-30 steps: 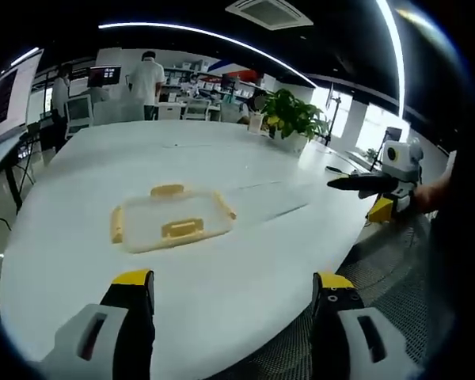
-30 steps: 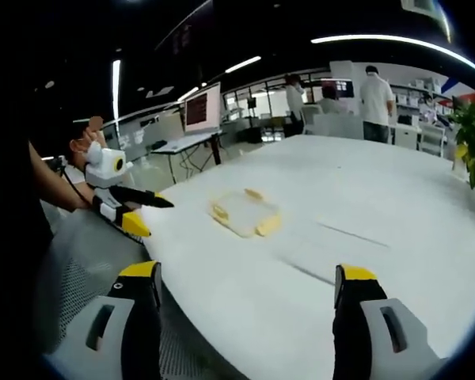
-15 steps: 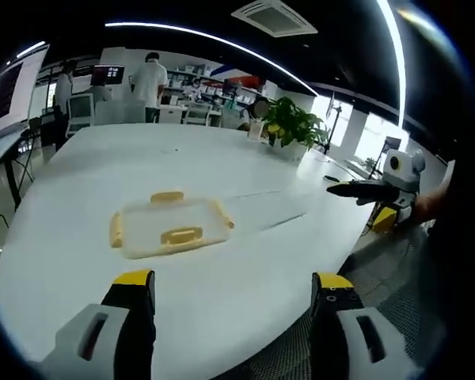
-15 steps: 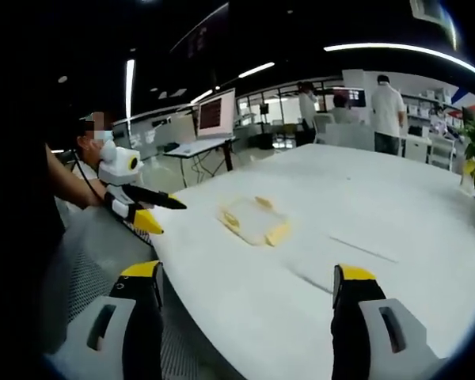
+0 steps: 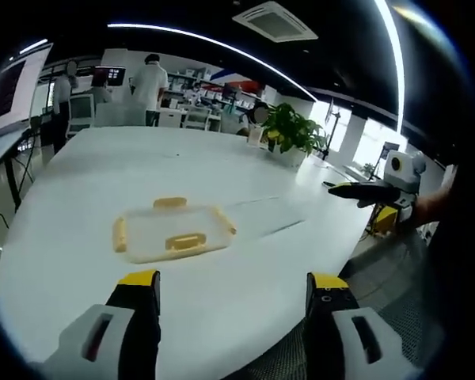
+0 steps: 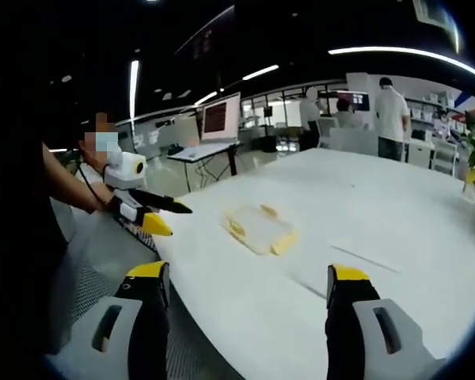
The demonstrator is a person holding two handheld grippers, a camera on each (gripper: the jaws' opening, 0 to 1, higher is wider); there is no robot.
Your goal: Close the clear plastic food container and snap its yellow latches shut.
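Left gripper (image 5: 231,324) hovers with jaws wide apart, gripping nothing; right gripper (image 6: 248,317) too, jaws spread, empty. Ahead of both, well apart from them, the clear container (image 5: 172,233) lies flat on the white tabletop (image 5: 245,158), yellow latches (image 5: 184,241) along its edges.

Left hand-held gripper (image 5: 231,317) and right hand-held gripper (image 6: 247,313) both held level, jaws spread wide, gripping nothing.
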